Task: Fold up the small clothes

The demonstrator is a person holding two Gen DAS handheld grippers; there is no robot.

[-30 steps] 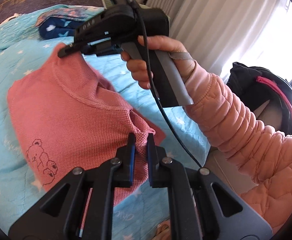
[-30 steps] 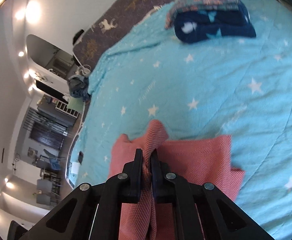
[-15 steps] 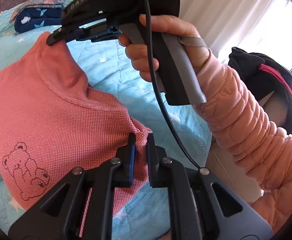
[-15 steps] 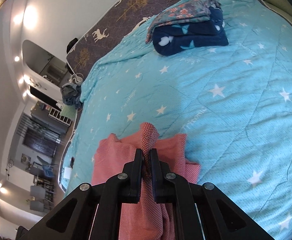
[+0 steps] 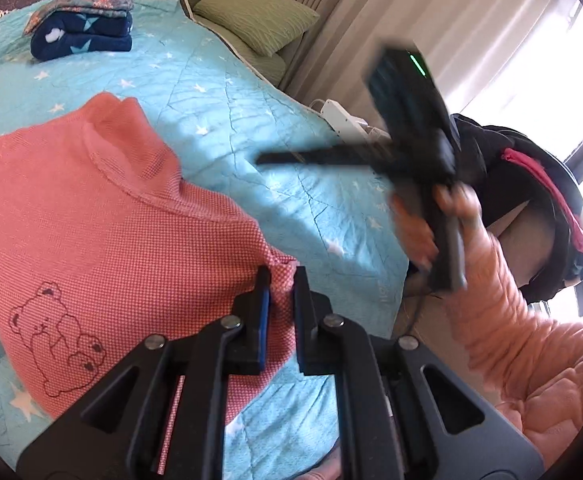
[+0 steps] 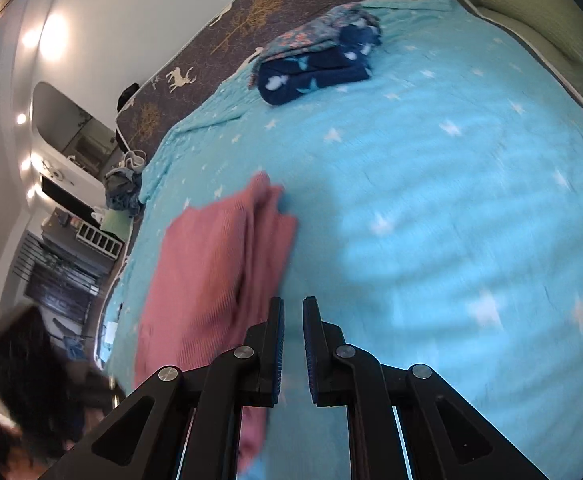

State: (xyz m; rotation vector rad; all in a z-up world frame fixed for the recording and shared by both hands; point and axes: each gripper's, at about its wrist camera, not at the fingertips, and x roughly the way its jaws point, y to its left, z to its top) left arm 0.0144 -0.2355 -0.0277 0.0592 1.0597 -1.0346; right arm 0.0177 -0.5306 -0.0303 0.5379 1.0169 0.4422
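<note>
Pink waffle-knit cotton is filling the left wrist view: a small pink top (image 5: 103,248) is lying spread on the turquoise quilt (image 5: 251,128) of the bed, its ribbed collar standing up in a soft fold and a line-drawn bear printed on the chest. The left gripper (image 5: 278,280) is pinching the top's edge, the cloth bunching between its narrow black jaws with their blue pads. The quilt is stitched in crackle lines and dotted with white stars. Beyond the top, toward the far end of the quilt, a stack of folded clothes (image 5: 81,28) is sitting, navy fleece under a floral piece. Off the quilt's far side, ribbed green cushions (image 5: 255,16) are leaning by pleated pale curtains. To the top's right, the right gripper (image 5: 275,157) is showing as a blurred dark bar clear of the cloth, gripped by a hand (image 5: 431,232) in a quilted peach sleeve.

Through the right wrist view, motion blur is softening everything. The right gripper (image 6: 293,308) is hovering above bare quilt (image 6: 451,200), its jaws opening a narrow slot with nothing between them. The pink top (image 6: 219,264) is lying just left of the fingertips, folded into ridges. The folded clothes (image 6: 319,60) are resting far beyond the top, near a dark blanket printed with deer and trees (image 6: 211,52).
</note>
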